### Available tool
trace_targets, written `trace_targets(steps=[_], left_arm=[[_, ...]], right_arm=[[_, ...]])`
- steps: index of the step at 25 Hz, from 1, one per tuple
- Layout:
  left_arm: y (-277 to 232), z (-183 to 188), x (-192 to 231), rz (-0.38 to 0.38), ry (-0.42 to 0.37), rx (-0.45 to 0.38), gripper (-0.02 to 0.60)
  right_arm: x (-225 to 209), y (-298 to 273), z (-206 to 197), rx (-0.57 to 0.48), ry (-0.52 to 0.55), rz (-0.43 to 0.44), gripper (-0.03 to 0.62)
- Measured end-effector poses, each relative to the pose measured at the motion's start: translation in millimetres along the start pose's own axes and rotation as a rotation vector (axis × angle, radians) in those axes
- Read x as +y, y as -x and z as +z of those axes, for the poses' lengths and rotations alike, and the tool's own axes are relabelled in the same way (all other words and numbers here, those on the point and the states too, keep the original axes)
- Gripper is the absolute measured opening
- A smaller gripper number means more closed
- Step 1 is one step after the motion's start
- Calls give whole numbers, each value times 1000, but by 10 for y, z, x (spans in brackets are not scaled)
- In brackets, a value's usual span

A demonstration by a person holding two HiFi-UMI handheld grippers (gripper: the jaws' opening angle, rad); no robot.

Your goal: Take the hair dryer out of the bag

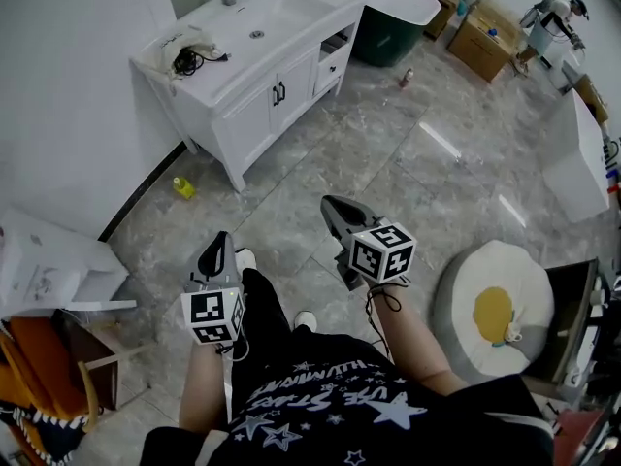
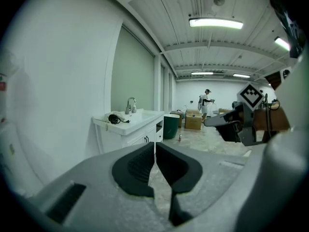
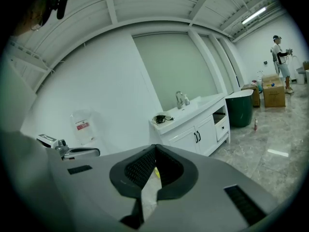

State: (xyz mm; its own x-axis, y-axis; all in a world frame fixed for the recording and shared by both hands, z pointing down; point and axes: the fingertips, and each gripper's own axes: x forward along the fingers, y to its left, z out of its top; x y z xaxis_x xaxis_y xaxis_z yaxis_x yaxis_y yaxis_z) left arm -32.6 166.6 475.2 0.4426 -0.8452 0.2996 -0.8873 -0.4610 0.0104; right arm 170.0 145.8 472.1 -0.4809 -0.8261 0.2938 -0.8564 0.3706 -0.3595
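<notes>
A translucent white bag (image 1: pixel 187 51) with a dark hair dryer and its cord showing in it lies on the left end of the white vanity top (image 1: pixel 277 22). The same bag (image 2: pixel 116 118) is small and far off in the left gripper view, and the bag (image 3: pixel 163 118) is just as distant in the right gripper view. My left gripper (image 1: pixel 220 248) is shut and empty, held over the floor well short of the vanity. Beside it my right gripper (image 1: pixel 336 208) is likewise shut with nothing between its jaws. Both point toward the vanity.
A yellow bottle (image 1: pixel 183 187) lies on the marble floor by the wall. A green bin (image 1: pixel 386 33) stands past the vanity, with cardboard boxes (image 1: pixel 483 37) and a person (image 1: pixel 551 22) beyond. An egg-shaped cushion (image 1: pixel 495 311) lies at my right, a white cabinet (image 1: pixel 577 158) further right.
</notes>
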Motion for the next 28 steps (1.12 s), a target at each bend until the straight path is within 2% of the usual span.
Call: trace_targets(steps=[5, 6, 7, 9, 10, 15, 19, 23, 28], left_arm=[[-187, 68, 278, 7, 22, -8, 32], [-242, 86, 337, 7, 26, -9, 36], [-305, 103, 395, 5, 30, -10, 61], [-448, 127, 514, 0, 38, -7, 185], [-525, 135, 580, -1, 42, -4, 209], [-996, 123, 959, -14, 66, 21, 296], [-1454, 149, 1329, -36, 84, 51, 313], [-1875, 310, 1762, -57, 83, 65, 314], [-2262, 560, 2380, -55, 75, 56, 314]], right_arm=[[6, -323, 205, -15, -6, 14, 7], [7, -406, 241, -10, -4, 22, 42], [7, -497, 272, -2, -2, 30, 90], [0, -691, 323, 16, -2, 48, 146], [-8, -792, 345, 25, -4, 55, 185], [-94, -1345, 453, 68, -14, 58, 275], [-185, -1787, 611, 90, -35, 36, 317], [-240, -2325, 869, 114, -35, 6, 318], [-61, -3120, 1326, 85, -18, 22, 316]])
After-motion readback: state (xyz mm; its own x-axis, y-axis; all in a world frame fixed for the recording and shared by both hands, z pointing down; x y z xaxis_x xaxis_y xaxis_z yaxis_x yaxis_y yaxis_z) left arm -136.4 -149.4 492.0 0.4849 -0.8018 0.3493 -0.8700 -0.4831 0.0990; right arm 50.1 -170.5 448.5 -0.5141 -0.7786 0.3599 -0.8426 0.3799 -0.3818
